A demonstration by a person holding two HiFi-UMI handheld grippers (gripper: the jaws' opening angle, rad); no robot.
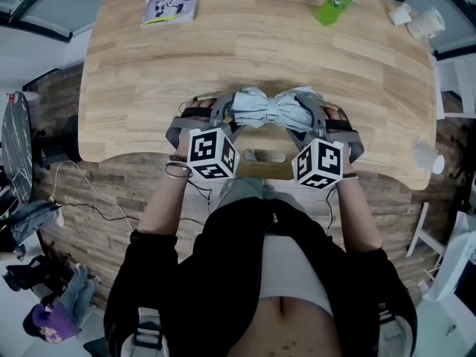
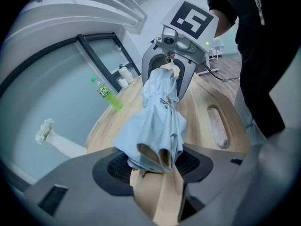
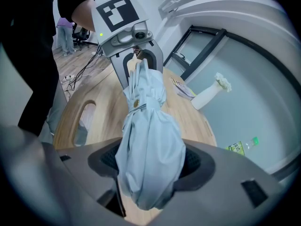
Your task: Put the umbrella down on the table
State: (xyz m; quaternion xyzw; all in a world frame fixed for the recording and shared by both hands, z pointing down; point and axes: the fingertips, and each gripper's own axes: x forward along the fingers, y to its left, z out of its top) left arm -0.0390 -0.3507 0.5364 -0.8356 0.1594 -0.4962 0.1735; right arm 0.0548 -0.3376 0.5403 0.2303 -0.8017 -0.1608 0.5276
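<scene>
Left hand-held gripper [image 1: 225,114] and right hand-held gripper [image 1: 316,117] each clamp an umbrella [image 1: 271,108] end, holding it level over the table [image 1: 260,43], likely for a flat set-down.

The person is holding the grey plastic left gripper [image 1: 223,111] and the matching grey right gripper [image 1: 316,116] side by side, both tilted forward and downward and angled in toward each other. The left gripper's jaws are pressing on the left end of a pale blue folded fabric umbrella [image 1: 271,108], with the fabric bunching between the dark ribbed pads [image 2: 117,166]. The right gripper's jaws are clamping the umbrella's right end. The bare left forearm [image 1: 160,207] and right forearm [image 1: 358,214] are reaching out of black sleeves [image 1: 149,274] and converging toward the umbrella. Thin bracelets [image 1: 177,169] are circling the left wrist.
</scene>
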